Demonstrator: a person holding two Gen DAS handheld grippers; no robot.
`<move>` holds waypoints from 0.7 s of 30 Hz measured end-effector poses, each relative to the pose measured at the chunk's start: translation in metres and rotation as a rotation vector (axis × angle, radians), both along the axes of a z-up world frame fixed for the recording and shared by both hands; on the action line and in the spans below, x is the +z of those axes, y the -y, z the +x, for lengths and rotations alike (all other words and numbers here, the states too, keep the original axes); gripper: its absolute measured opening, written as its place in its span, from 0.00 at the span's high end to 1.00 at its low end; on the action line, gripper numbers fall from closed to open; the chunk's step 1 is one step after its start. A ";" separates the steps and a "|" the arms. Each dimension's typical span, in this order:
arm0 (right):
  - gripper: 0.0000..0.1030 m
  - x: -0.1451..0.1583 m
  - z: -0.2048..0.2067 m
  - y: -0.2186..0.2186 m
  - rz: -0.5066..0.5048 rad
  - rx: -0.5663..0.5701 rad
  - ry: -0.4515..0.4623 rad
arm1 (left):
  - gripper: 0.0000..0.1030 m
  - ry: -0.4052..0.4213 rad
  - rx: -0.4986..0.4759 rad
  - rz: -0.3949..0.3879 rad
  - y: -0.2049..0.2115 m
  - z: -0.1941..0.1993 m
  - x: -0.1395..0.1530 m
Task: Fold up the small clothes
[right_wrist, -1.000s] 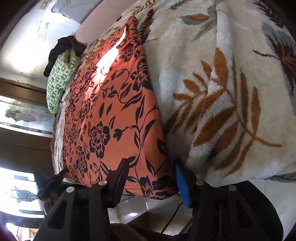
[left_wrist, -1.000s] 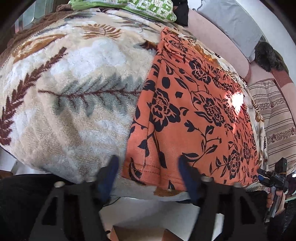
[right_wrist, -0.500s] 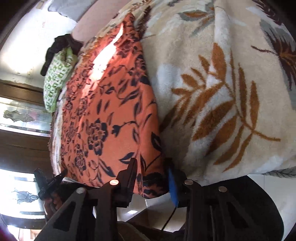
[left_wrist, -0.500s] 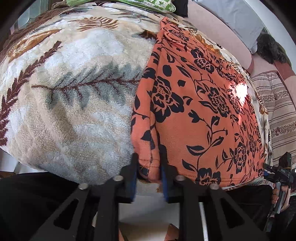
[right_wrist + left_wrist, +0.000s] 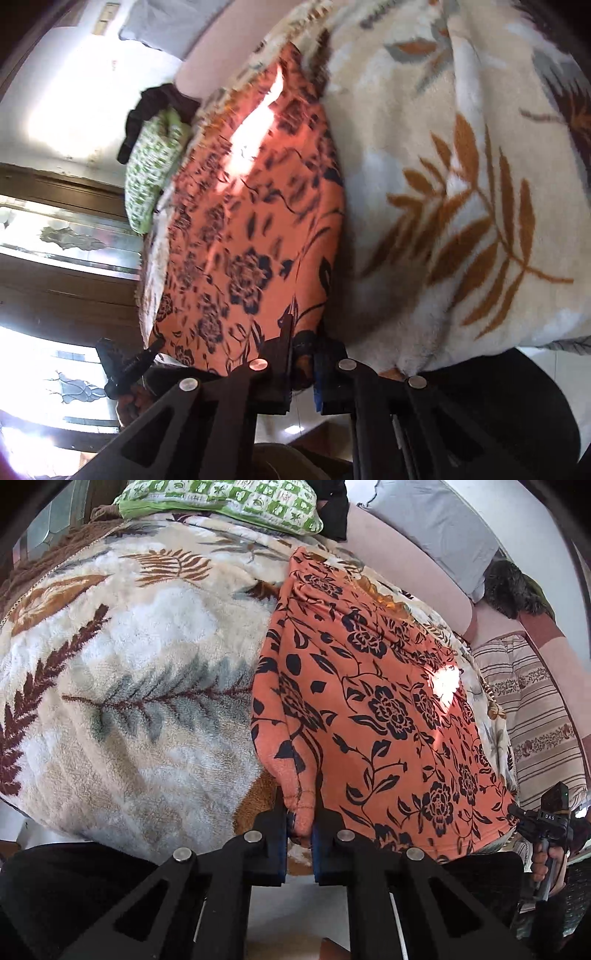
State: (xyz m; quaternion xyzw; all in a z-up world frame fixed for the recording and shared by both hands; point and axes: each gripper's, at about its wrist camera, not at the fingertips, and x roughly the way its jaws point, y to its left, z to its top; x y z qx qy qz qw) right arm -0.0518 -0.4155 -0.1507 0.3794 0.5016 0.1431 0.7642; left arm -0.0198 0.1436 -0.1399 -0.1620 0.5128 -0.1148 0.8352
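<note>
Orange floral cloth (image 5: 369,709) on leaf-patterned blanket (image 5: 122,701)

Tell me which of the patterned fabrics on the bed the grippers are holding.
The orange cloth with dark flowers; both grippers pinch its near edge. The leaf-pattern blanket lies beneath, ungripped.

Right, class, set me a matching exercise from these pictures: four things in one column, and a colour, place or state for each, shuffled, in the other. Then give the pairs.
Things
1. orange floral cloth
2. leaf-print blanket
3. green-checked pillow
4. left gripper

Descriptions
A. spread under the cloth
B. at the far end, on the blanket
C. shut on a near corner
D. pinched at both near corners

Pairs: 1-D, 2-A, 3-B, 4-C
</note>
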 end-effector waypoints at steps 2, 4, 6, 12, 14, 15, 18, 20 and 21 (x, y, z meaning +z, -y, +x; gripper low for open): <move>0.92 -0.009 0.005 0.000 -0.006 0.003 -0.030 | 0.91 -0.051 0.011 0.005 0.000 0.004 -0.012; 0.92 -0.019 0.007 -0.002 -0.003 0.004 -0.060 | 0.91 -0.058 0.012 0.011 0.001 0.003 -0.015; 0.92 -0.018 0.005 -0.003 0.015 -0.005 -0.046 | 0.91 -0.030 0.004 -0.003 0.001 0.000 -0.008; 0.92 0.004 0.011 0.001 0.038 -0.001 0.035 | 0.91 -0.005 -0.022 -0.018 0.002 0.004 0.003; 0.92 0.007 0.016 -0.001 0.050 0.005 0.050 | 0.91 -0.001 -0.028 -0.028 0.005 0.007 0.005; 0.92 0.009 0.018 -0.002 0.051 0.011 0.056 | 0.91 0.007 -0.034 -0.030 0.007 0.008 0.008; 0.92 0.014 0.026 -0.007 0.060 0.028 0.075 | 0.91 0.039 -0.056 -0.043 0.009 0.013 0.023; 0.92 0.020 0.035 -0.005 0.074 0.027 0.095 | 0.91 0.071 -0.071 -0.048 0.012 0.021 0.037; 0.92 0.023 0.040 -0.005 0.081 0.024 0.107 | 0.91 0.090 -0.076 -0.047 0.013 0.027 0.044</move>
